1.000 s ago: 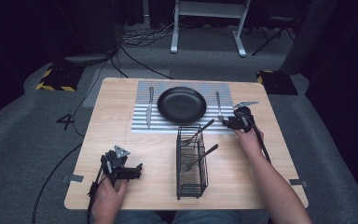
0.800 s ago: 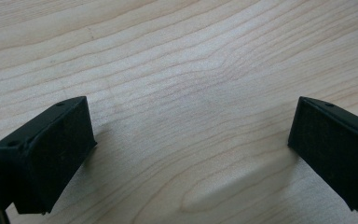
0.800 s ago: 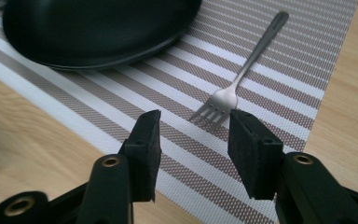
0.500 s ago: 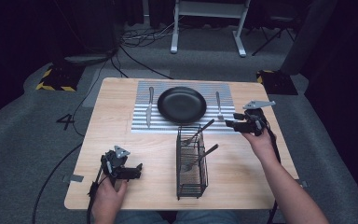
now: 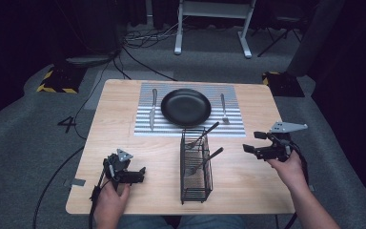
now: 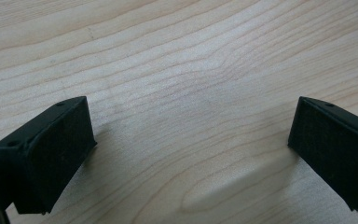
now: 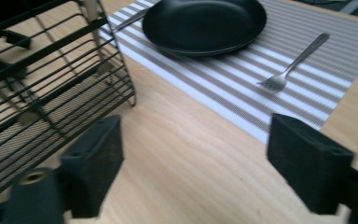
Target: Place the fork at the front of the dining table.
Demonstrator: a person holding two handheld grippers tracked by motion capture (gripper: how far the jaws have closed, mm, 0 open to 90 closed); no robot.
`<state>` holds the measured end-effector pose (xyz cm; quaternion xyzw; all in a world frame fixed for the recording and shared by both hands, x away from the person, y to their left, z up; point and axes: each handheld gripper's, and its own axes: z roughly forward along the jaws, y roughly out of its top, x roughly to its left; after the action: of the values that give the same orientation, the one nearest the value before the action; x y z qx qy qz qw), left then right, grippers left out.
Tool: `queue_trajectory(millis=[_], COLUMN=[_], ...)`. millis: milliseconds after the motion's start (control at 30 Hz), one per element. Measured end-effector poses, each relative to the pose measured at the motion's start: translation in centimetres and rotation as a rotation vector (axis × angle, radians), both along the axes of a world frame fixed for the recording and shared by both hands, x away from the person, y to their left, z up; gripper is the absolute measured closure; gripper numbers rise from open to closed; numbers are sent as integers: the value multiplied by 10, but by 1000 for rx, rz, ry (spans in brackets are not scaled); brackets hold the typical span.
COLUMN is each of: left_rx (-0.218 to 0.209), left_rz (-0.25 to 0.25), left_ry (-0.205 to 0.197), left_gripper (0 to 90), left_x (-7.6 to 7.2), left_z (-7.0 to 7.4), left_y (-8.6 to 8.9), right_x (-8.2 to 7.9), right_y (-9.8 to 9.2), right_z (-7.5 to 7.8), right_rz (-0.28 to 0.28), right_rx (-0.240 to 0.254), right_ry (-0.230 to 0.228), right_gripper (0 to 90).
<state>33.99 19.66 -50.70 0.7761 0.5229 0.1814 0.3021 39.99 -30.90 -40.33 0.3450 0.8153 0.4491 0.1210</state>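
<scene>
The fork (image 5: 224,108) is found lying flat on the striped placemat (image 5: 190,125), just right of the black plate (image 5: 186,107) and apart from it. Its long axis runs toward and away from the person, roughly parallel to the mat's short edge; in the right gripper view the tines (image 7: 272,83) are seen at the near end and the handle points to the far side. The knife (image 5: 152,109) is laid likewise on the mat left of the plate.

The right gripper (image 5: 253,142) is held above the tabletop (image 5: 124,138) near its right edge, between the fork and the wire caddy (image 5: 195,164). Its jaws have just been opening and are spread wide, with nothing between them. The left gripper (image 5: 140,172) is rested low near the front left of the tabletop, jaws spread and empty, with bare wood between them.

The placing of the fork is judged complete. Further utensils stand tilted in the caddy; the next one is best approached from above and grasped at its raised handle, then lifted clear of the wires before it is carried sideways.
</scene>
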Motion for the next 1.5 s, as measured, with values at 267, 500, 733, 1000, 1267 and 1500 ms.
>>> queue_trajectory(millis=[267,500,733,1000,1267,1500], left_rx=[1,0,0,0,0,0], left_rz=[0,0,0,0,0,0], left_ry=[0,0,0,0,0,0], left_gripper=[2,2,2,2,2,2], left_x=[0,0,0,0,0,0], left_z=[0,0,0,0,0,0], left_y=[0,0,0,0,0,0], right_x=[-27,-45,-50,-49,-55,-54], right_y=[-24,-33,-40,-37,-24,-22], right_z=[-12,-30,-54,-90,-103,-103], right_rz=[-45,-25,-30,-63,-56,-77], right_rx=[38,39,4,-113,-213,-212], right_ry=[-19,26,18,65,36,39], right_gripper=[71,50,49,0,0,0])
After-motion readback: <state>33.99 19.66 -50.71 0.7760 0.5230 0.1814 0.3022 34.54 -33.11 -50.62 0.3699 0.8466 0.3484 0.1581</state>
